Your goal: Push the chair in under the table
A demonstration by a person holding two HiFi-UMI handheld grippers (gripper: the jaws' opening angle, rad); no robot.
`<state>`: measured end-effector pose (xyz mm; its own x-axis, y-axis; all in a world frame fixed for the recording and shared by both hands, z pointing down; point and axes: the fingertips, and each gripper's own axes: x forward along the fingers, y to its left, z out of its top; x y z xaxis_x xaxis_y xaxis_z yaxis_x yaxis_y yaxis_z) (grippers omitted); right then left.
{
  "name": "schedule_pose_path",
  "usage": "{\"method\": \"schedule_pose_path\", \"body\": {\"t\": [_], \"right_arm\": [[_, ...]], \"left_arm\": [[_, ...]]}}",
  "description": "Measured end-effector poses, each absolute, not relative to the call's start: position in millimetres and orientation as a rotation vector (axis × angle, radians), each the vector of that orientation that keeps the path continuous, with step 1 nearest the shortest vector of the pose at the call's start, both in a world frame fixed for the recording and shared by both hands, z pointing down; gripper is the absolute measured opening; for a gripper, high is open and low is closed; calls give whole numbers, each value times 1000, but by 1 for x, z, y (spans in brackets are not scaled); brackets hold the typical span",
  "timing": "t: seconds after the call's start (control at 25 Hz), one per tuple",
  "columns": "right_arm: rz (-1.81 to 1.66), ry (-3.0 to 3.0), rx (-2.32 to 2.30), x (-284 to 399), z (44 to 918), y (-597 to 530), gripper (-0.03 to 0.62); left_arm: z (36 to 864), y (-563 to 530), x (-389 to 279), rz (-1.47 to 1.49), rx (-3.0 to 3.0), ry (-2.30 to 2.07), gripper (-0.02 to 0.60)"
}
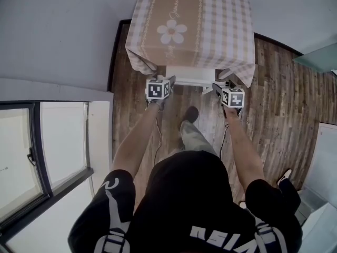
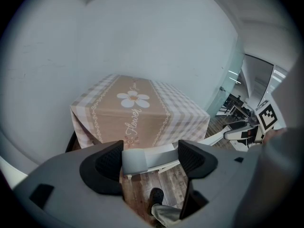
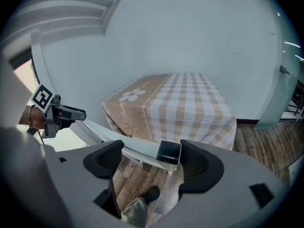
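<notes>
Now the chair (image 1: 189, 81) sits almost wholly under the table (image 1: 195, 25). From the head view only its white back rail shows, just below the hem of the checked cloth (image 1: 226, 41) on the near side. The 2 grippers are at the 2 ends of that rail, the left gripper (image 1: 162, 82) at its left end and the right gripper (image 1: 221, 88) at its right end, with the person's forearms stretched out behind them.

From the left gripper view, the left gripper (image 2: 149, 158) has its jaws spread wide and clasps nothing. The rail's end (image 2: 142, 158) lies across the gap between the 2 pads, and the rail runs on rightwards behind the right-hand pad. Whether the pads touch it I cannot tell.

The right gripper (image 3: 149, 158) is likewise released, jaws well apart. The rail (image 3: 135, 148) comes in from the left, and its dark end cap (image 3: 169, 152) sits in the gap, close to the right-hand pad.

A shoe (image 1: 190, 113) stands on the wood floor (image 1: 274, 88) between the arms, near the chair. A window (image 1: 31, 152) is at the person's left.
</notes>
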<state>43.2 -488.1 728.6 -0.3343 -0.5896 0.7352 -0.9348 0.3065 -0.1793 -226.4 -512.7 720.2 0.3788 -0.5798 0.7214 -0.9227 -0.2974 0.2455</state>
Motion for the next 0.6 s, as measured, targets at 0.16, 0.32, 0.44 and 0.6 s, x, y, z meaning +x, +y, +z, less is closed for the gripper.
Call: {"method": "schedule_pose_path", "body": {"t": [0.16,0.32,0.44,0.6], "right_arm": [[826,-2026,1347,46,728,-501,397],[831,-2021,1352,46,728,-514,397],[828,-2021,1360,49,727,-525,397],[829,-2019,1363,54,727,-543,397]], "left_arm": [[719,-527,-223,693,1986,-1284,354],[720,-542,-222,697,1983,-1275,356],[719,-554,-220,700,1986,-1272,356],[719,-573,-214,702,1986,-1265,356]]}}
